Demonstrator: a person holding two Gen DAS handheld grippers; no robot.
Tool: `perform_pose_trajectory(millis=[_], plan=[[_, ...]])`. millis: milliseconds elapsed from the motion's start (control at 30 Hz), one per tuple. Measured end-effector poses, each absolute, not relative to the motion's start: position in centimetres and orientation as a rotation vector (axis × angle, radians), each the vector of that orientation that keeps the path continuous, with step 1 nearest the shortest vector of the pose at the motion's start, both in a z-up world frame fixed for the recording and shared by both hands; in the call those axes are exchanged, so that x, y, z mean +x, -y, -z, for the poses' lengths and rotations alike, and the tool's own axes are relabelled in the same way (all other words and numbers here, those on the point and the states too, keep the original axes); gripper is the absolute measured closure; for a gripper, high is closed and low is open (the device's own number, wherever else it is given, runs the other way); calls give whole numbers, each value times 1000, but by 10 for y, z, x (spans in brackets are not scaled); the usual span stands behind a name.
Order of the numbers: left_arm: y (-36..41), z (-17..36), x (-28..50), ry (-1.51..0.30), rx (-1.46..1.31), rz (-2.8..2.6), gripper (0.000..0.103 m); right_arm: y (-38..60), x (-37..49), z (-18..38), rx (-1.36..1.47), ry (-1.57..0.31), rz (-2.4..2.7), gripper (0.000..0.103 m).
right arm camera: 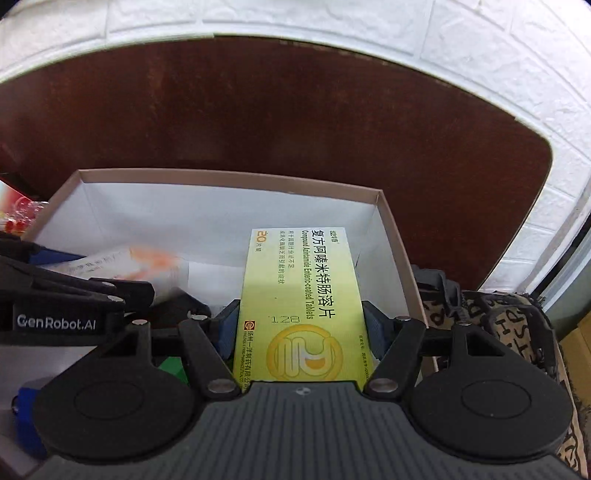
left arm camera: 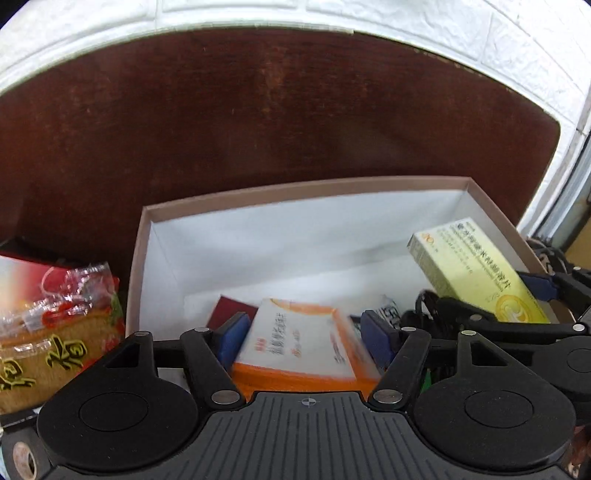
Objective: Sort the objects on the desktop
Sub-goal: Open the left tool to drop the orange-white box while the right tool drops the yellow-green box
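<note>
Left wrist view, 9 o'clock: a printed snack bag (left arm camera: 55, 332) with a clear crinkled top lies on the dark wooden bench (left arm camera: 258, 110), just beside the left wall of an open, white-lined cardboard tray (left arm camera: 295, 188). At 7 o'clock, a roll of dark tape (left arm camera: 22, 458) shows at the frame edge.

Centre, 6 o'clock: the left gripper (left arm camera: 304, 332) points down into the tray. Its jaws stand apart with an orange-and-white medicine box (left arm camera: 303, 339) between the blue pads. The box is blurred while the jaws are sharp, so the pads do not clamp it. A dark red flat item (left arm camera: 231, 306) lies on the tray floor at the box's 10 o'clock.

At 3 o'clock: a yellow-green tablet box (left arm camera: 476, 269) sits tilted over the right part of the tray.

Right wrist view, 6 o'clock: the right gripper (right arm camera: 301, 325) has its jaws closed on the long sides of the yellow-green tablet box, printed face up, far end at 12 o'clock above the tray's right side. At 3 o'clock, a lettered brown fabric (right arm camera: 517, 325) lies outside the tray. A white brick wall (right arm camera: 295, 14) borders the bench at 12 o'clock
</note>
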State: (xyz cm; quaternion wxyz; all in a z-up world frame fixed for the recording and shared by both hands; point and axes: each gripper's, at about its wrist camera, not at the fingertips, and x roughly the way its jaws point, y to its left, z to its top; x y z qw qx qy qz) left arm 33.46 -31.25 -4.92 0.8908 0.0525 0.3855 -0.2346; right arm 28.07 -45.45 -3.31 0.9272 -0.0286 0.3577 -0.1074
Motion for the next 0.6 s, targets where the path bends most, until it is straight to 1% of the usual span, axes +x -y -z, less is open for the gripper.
perform_pose_trajectory(millis=[67, 100, 133, 167, 233, 267, 367, 600], plan=[[313, 47, 335, -774, 121, 477, 13, 456, 284, 35, -52, -740, 210, 31], [312, 46, 335, -763, 126, 464, 12, 457, 285, 35, -53, -744, 210, 32], [311, 45, 335, -753, 127, 460, 11, 458, 286, 36, -56, -743, 214, 29], [308, 44, 335, -743, 119, 464, 9, 459, 285, 35, -58, -739, 225, 19], [305, 38, 334, -719, 100, 456, 7, 459, 282, 33, -65, -718, 243, 8], [303, 36, 333, -700, 91, 448, 6, 460, 280, 31, -64, -706, 234, 6], [297, 30, 325, -643, 69, 423, 2, 457, 274, 26, -62, -694, 202, 3], [280, 18, 306, -601, 33, 402, 2, 441, 255, 24, -72, -673, 164, 1]])
